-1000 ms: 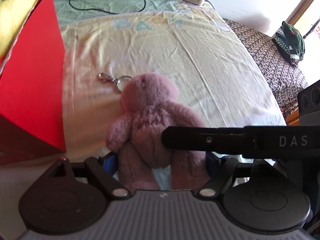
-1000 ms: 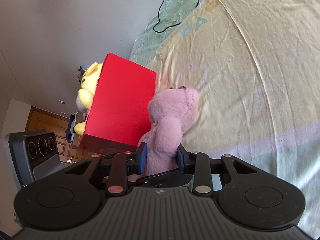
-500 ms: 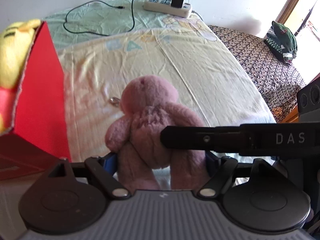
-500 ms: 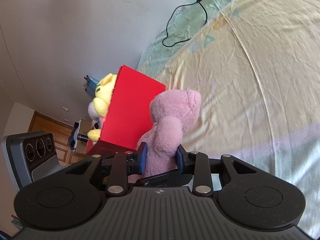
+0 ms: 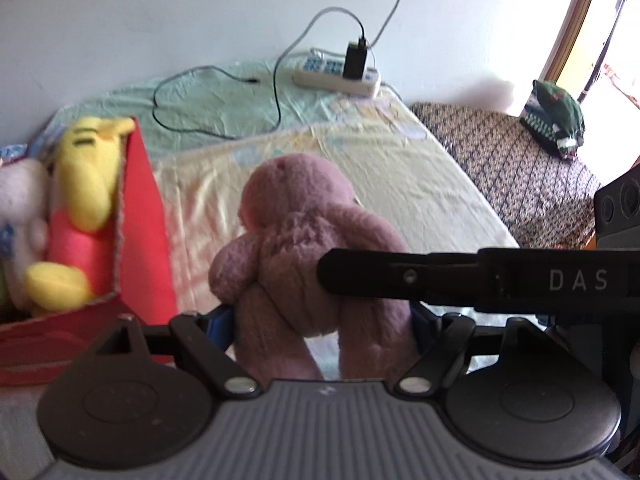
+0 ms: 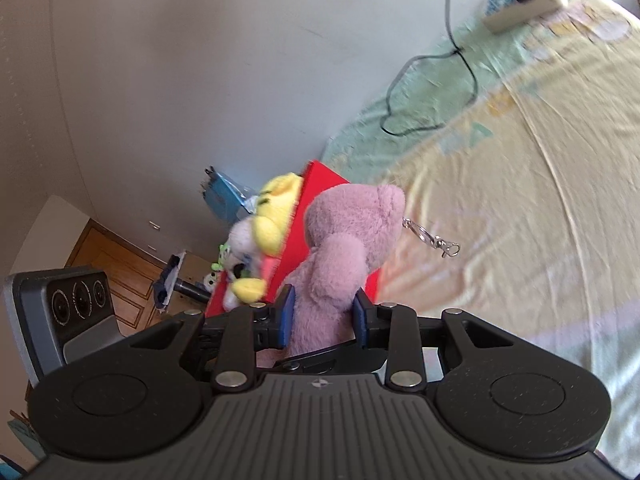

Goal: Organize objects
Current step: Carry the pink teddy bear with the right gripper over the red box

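Item: pink plush bear (image 5: 304, 240), with a metal key-ring clasp (image 6: 432, 238) hanging from its head. You hold it above the bed (image 5: 420, 184), back toward the left camera, head up. Your left tool (image 5: 320, 322) is closed on its legs, blue pads pressing from both sides. Your right tool (image 6: 322, 314) is closed on its lower body, one finger (image 5: 440, 276) crossing the bear's back in the left view.

Adjacent: red box (image 5: 148, 216), just to the left of the bear, open on top. Its near wall edge stands close to the bear's arm; whether they touch cannot be told. Inside it: a yellow plush (image 5: 88, 176) in a red shirt and a pale plush (image 5: 22, 200), the latter cut off by the frame edge. Both crowd the right side of the box; its floor is hidden.

Open room: the yellow sheet lies bare to the right of and beyond the bear, up to the bed's right edge.

Farther: power strip (image 5: 340, 78) with a black charger and black cable (image 5: 224, 100) at the wall end; a green cloth item (image 5: 556, 120) on a patterned surface at right, blurred.
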Demonstrator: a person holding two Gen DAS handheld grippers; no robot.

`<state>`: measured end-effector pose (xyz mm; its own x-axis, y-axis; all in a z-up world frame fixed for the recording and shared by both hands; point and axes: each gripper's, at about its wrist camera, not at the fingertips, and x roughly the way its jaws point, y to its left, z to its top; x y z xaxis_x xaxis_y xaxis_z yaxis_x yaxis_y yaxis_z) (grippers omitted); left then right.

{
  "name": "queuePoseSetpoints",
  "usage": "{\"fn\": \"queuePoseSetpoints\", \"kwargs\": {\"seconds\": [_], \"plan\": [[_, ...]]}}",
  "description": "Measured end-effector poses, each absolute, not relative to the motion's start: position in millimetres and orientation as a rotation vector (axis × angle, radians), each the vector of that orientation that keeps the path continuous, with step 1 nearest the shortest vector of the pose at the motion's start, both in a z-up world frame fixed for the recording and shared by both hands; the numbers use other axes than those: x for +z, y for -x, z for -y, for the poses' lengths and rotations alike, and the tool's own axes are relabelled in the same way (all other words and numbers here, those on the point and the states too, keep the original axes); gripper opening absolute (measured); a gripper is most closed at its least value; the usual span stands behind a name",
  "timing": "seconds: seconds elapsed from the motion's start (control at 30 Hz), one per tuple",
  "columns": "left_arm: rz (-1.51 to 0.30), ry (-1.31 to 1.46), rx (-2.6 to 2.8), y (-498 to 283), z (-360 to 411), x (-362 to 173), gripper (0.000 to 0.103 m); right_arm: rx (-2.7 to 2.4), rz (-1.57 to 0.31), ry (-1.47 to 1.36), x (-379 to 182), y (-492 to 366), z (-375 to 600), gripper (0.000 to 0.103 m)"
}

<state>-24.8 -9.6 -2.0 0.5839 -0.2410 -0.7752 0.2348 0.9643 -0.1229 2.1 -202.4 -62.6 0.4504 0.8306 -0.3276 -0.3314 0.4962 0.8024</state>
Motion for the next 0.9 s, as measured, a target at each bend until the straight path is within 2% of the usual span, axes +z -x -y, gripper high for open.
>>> {"fn": "queuePoseSetpoints", "kwargs": {"seconds": [0.37, 0.9], "plan": [[-0.72, -0.02, -0.303, 37.2, -45.1, 54.9, 0.08, 0.821, -0.592, -0.689, -5.7, 7.6, 149.1, 0.033], [-0.601, -0.021, -0.151, 53.2, -195.6, 88.8, 0.08, 0.963, -0.498, -0.633, 22.2, -14.1, -14.8, 0.033]]}}
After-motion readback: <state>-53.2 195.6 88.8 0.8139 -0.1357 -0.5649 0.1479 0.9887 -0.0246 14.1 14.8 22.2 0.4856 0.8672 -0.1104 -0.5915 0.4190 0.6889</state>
